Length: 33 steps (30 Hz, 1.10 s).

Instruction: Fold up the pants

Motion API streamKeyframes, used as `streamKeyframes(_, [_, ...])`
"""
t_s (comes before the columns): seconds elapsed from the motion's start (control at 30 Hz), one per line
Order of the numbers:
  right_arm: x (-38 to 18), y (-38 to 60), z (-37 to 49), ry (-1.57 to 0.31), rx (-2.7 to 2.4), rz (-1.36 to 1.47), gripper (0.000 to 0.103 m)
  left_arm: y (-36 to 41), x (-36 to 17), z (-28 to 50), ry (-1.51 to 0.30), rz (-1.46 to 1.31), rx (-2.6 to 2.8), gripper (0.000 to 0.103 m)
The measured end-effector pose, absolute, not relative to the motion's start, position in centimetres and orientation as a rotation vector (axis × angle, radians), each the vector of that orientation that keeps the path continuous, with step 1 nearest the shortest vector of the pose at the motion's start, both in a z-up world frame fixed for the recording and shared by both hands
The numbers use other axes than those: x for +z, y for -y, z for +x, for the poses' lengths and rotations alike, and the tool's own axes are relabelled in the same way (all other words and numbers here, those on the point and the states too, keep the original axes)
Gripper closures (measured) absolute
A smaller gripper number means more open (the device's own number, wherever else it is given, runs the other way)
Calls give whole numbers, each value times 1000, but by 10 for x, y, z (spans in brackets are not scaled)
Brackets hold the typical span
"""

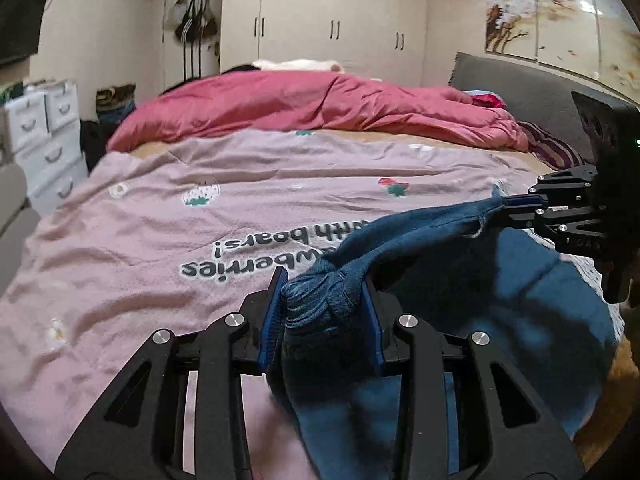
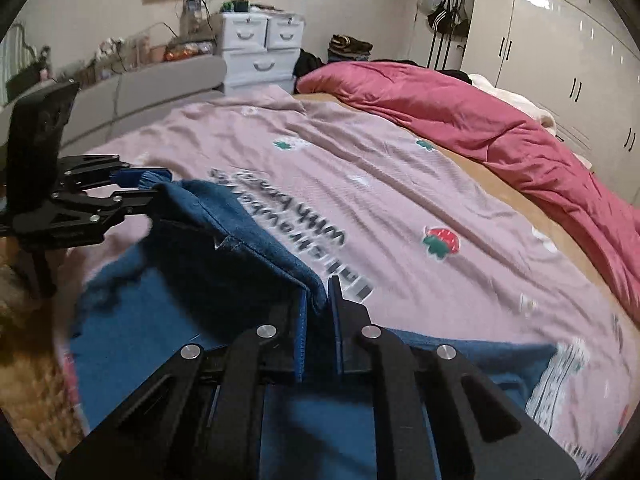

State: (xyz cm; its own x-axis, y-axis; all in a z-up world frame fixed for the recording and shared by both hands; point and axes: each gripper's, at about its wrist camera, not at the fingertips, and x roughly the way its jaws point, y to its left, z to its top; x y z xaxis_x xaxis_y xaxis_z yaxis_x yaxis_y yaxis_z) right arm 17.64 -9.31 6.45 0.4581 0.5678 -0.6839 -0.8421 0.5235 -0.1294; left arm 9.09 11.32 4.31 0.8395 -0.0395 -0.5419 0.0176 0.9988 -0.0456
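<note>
Lighting: warm, dim indoor; glare on glossy wardrobe doors. Fisheye bending with dark vignette at frame corners. Motion blur on pants, lower left; bedspread lettering smeared.

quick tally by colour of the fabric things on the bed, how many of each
Blue: 1, the jeans, held by the left gripper and right gripper
Lilac printed: 1, the bedspread
Pink-red: 1, the quilt
Total: 3

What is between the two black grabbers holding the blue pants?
A lifted edge of the blue denim pants stretches from the left gripper to the right gripper. Nothing else lies between them; the left wrist view shows it best.
</note>
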Motion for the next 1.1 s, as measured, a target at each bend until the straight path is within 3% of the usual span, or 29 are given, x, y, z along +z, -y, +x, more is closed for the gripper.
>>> streamKeyframes(0.27, [52, 133, 82, -664, 928, -507, 94, -76, 43, 10, -558, -31, -59, 76])
streamKeyframes(0.6, [15, 148, 20, -770, 973, -478, 92, -57, 21, -16, -668, -29, -6, 72])
streamKeyframes(0.7, [3, 147, 13, -785, 978, -460, 90, -62, 8, -15, -722, -65, 25, 68])
streamKeyframes(0.77, [-4, 144, 8, -785, 980, -457, 90, -68, -2, -11, -777, -94, 61, 60])
streamKeyframes(0.9, [-15, 142, 6, -810, 996, -403, 82, -77, -10, -11, -817, -157, 79, 51])
streamKeyframes(1.03, [-28, 144, 4, -826, 996, -370, 81, -88, -2, -26, -820, -266, 67, 48])
streamKeyframes(1.1, [-28, 146, 5, -833, 1011, -327, 76, -89, 6, -36, -816, -286, 72, 48])
